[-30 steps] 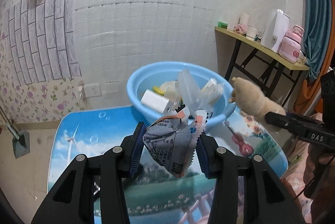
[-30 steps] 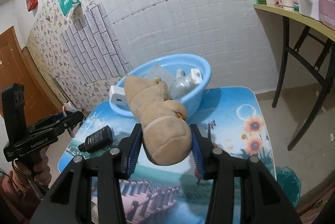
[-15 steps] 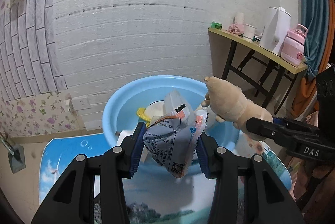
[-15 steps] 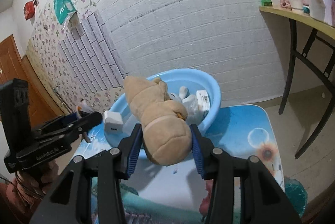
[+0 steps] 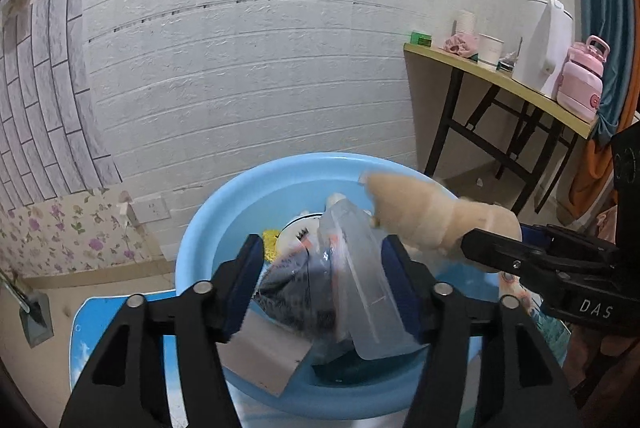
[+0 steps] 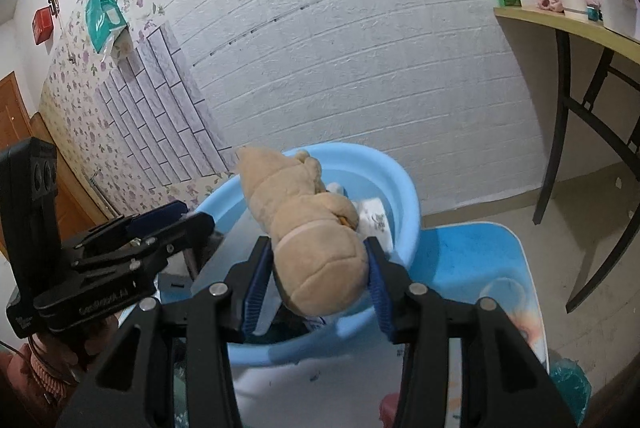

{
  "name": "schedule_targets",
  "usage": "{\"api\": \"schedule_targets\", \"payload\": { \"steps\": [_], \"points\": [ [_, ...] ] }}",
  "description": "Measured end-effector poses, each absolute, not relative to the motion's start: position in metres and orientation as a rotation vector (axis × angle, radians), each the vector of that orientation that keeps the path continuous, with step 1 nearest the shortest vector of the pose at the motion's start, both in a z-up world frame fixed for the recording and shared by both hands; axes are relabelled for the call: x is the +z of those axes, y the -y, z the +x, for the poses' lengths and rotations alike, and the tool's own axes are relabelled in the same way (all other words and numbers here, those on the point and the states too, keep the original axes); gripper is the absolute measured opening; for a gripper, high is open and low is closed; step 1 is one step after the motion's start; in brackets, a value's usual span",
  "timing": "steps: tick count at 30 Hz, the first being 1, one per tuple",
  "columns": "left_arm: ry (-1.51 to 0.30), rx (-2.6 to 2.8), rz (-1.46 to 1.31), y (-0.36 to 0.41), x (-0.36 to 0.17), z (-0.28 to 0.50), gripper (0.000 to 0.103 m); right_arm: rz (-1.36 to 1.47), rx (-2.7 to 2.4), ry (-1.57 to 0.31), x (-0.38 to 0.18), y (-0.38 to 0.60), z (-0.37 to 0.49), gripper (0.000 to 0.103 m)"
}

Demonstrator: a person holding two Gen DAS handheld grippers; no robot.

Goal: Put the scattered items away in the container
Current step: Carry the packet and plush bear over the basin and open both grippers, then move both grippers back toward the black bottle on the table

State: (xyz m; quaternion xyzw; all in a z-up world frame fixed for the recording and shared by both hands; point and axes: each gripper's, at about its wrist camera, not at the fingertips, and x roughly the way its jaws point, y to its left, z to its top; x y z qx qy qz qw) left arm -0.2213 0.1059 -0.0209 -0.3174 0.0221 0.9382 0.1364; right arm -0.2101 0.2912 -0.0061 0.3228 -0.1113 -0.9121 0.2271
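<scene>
Where packets (image 5: 304, 284) blur, basin (image 5: 200, 248) contents stay unclear.

Snack packet (image 5: 296, 280) motion-blurred, basin (image 5: 200, 252) near rim hidden behind claw arms.

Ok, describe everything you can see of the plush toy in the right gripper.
The plush toy is tan and soft-looking, an elongated stuffed body with a lighter band around it, a rounded end nearest the camera and a lumpy, narrower end pointing away. The right gripper clamps its blue pads on both sides of the rounded end, holding the toy tilted up and away above the light blue basin, clear of its contents. In the left wrist view it juts in from the right over the basin's rim.
</scene>
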Motion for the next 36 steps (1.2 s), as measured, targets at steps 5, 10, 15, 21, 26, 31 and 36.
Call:
{"api": "schedule_targets", "payload": {
  "steps": [5,10,15,21,26,31,36],
  "points": [
    [-0.058,2.720,-0.908,-0.103,-0.020,-0.214,0.076,0.899,-2.499,0.278,-0.008,-0.281,-0.211,0.050],
    [-0.044,2.738,-0.894,-0.096,-0.014,-0.198,0.081,0.904,-2.475,0.229,-0.006,-0.274,-0.199,0.056],
    [-0.027,2.766,-0.925,-0.079,-0.015,-0.170,0.082,0.911,-2.478,0.192,-0.002,-0.271,-0.179,0.056],
    [0.047,2.804,-0.962,-0.051,-0.022,-0.133,0.085,0.931,-2.504,0.204,0.000,-0.274,-0.154,0.057],
    [0.020,2.856,-0.951,-0.029,-0.023,-0.103,0.089,0.959,-2.511,0.223,-0.001,-0.271,-0.137,0.057],
    [0.012,2.876,-0.993,-0.008,-0.035,-0.078,0.093,0.963,-2.488,0.165,-0.003,-0.256,-0.116,0.057],
    [0.038,2.867,-1.074,0.009,-0.055,-0.064,0.093,0.977,-2.429,0.090,-0.010,-0.233,-0.100,0.057]
  ]
}}
